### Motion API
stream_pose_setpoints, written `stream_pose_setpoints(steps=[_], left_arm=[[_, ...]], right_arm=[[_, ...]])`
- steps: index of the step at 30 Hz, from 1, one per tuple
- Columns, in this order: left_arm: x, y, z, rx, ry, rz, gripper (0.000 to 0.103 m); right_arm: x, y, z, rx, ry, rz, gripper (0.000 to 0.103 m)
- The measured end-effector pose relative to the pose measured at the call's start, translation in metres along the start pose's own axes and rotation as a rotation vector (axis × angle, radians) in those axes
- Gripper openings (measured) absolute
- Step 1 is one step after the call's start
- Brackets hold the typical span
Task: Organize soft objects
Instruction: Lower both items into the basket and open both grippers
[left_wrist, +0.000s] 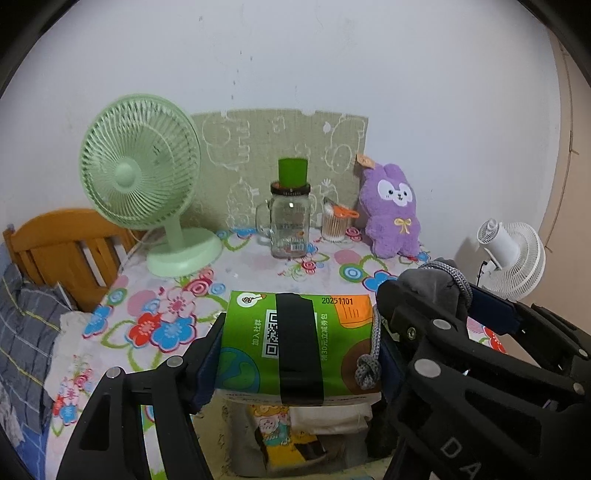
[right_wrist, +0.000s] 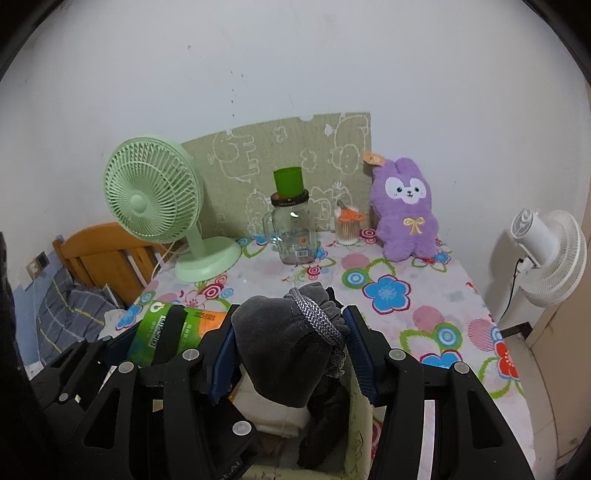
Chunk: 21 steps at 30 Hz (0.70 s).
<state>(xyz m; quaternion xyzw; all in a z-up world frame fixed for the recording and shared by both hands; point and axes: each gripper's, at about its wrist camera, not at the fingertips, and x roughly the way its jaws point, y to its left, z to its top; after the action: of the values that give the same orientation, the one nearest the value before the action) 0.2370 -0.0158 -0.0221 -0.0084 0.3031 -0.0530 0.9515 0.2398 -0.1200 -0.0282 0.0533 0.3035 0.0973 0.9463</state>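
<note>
The green tissue pack (left_wrist: 295, 343) is clamped between the pads of the left gripper (left_wrist: 295, 354); the grey drawstring pouch (right_wrist: 284, 339) is squeezed in the right gripper (right_wrist: 288, 350). Both are held above the storage box (right_wrist: 356, 424), so a lowering and release seems required next.

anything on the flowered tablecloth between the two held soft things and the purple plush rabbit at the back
Nothing visible does. Bare flowered tablecloth lies between the grey drawstring pouch, the green tissue pack and the purple plush rabbit; the glass jar stands left.
</note>
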Motion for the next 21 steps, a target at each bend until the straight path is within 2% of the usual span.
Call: stream_pose_setpoints(steps=[3, 7, 17, 20, 21], left_arm=[[0.015, 0.003, -0.002, -0.003, 0.036, -0.013, 0.076], [0.03, 0.007, -0.005, -0.002, 0.054, 0.011, 0.082], [0.037, 0.016, -0.009, -0.006, 0.085, 0.047, 0.091], [0.035, 0.018, -0.01, -0.003, 0.089, 0.026, 0.095], [0.034, 0.019, -0.011, -0.005, 0.089, 0.021, 0.097]], right_arm=[[0.013, -0.001, -0.002, -0.002, 0.023, 0.005, 0.058], [0.03, -0.002, -0.005, 0.005, 0.053, 0.011, 0.058], [0.048, 0.005, -0.008, -0.019, 0.077, 0.05, 0.059], [0.051, 0.007, -0.008, -0.032, 0.08, 0.065, 0.067], [0.051, 0.008, -0.008, -0.031, 0.079, 0.076, 0.073]])
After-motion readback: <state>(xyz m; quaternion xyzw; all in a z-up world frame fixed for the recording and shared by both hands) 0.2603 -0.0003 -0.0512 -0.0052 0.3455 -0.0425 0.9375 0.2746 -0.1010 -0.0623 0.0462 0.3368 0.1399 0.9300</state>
